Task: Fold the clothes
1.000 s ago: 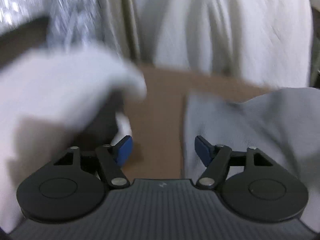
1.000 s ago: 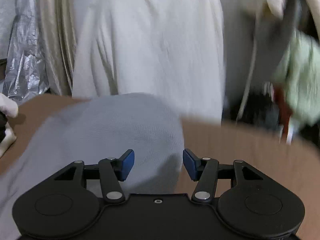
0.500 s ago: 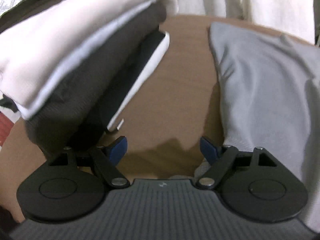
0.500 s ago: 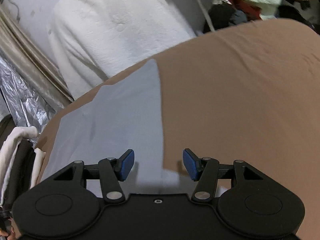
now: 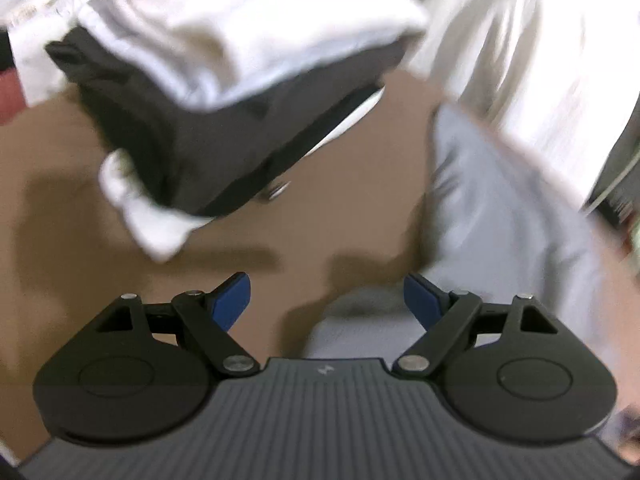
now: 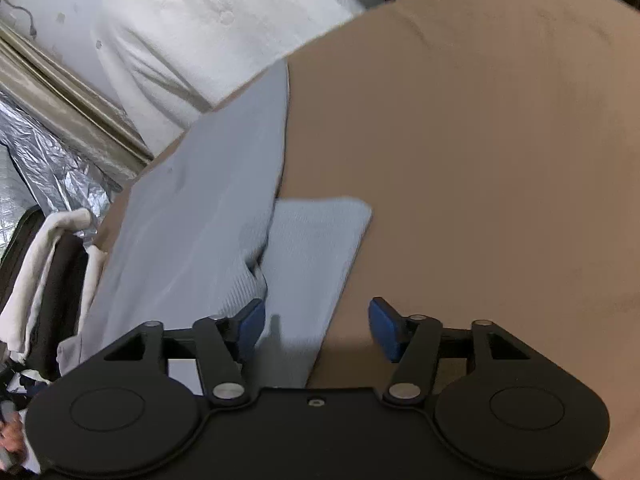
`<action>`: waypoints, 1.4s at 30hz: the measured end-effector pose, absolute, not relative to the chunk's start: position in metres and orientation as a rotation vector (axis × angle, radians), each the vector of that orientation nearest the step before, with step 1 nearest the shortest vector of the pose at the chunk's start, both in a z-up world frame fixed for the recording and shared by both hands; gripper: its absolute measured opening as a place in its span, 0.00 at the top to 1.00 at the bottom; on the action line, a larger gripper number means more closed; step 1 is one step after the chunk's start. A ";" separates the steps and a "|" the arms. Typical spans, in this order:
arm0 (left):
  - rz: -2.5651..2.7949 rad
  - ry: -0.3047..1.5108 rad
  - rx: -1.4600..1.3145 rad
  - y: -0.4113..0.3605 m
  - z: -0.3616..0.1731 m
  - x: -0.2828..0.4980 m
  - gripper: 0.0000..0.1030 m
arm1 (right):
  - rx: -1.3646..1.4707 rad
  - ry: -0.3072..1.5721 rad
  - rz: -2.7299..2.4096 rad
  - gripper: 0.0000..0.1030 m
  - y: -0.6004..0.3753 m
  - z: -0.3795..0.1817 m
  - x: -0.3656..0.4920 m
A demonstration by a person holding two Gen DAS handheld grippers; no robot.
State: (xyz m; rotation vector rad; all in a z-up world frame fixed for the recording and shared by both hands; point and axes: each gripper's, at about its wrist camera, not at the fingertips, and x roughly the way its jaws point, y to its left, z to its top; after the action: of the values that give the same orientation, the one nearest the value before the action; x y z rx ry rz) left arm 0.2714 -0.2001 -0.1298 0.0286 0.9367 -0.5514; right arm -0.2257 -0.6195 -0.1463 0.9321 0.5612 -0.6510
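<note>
Since the earlier frame a sleeve of the grey garment point(image 6: 192, 216) has come into the right wrist view, and the folded stack point(image 5: 224, 80) has swung to the upper left of the left view.

Both grippers are released and grasp nothing. The left gripper point(image 5: 326, 300) hangs over the brown table point(image 5: 340, 208), with its right finger point(image 5: 420, 300) over the garment's near edge. The right gripper point(image 6: 316, 328) has its left finger point(image 6: 250, 326) over the garment by the sleeve point(image 6: 316, 256), which lies flat on the table beside the body, and its other finger over bare table. The stack, white over dark cloth, sits near the table's left edge, apart from the garment. White fabric point(image 6: 208, 32) hangs past the far edge.
</note>
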 end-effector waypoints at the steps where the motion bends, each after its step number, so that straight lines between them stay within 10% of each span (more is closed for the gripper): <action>1: -0.539 0.955 0.075 -0.203 -0.140 0.270 0.18 | 0.922 0.577 -0.655 0.38 -0.621 -0.150 -0.219; 4: -0.527 1.037 0.066 -0.209 -0.157 0.279 0.18 | 0.872 0.565 -0.653 0.38 -0.625 -0.154 -0.201; 6: -0.544 1.043 -0.003 -0.209 -0.156 0.283 0.18 | 0.821 0.519 -0.660 0.95 -0.625 -0.143 -0.196; 15: -0.588 0.998 0.014 -0.203 -0.147 0.270 0.21 | 0.438 0.349 -0.930 0.96 -0.601 -0.029 -0.256; 28: -0.635 1.073 0.055 -0.215 -0.149 0.245 0.19 | 0.400 0.636 -1.110 0.96 -0.601 -0.129 -0.291; 42: -0.641 1.055 0.045 -0.214 -0.146 0.241 0.19 | 0.241 0.515 -1.163 0.97 -0.586 -0.100 -0.289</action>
State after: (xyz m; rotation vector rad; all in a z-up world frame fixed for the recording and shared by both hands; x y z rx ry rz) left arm 0.2409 -0.2142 -0.1464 0.0451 1.0551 -0.6407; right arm -0.2889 -0.5859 -0.0995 0.2412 0.5146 -1.1629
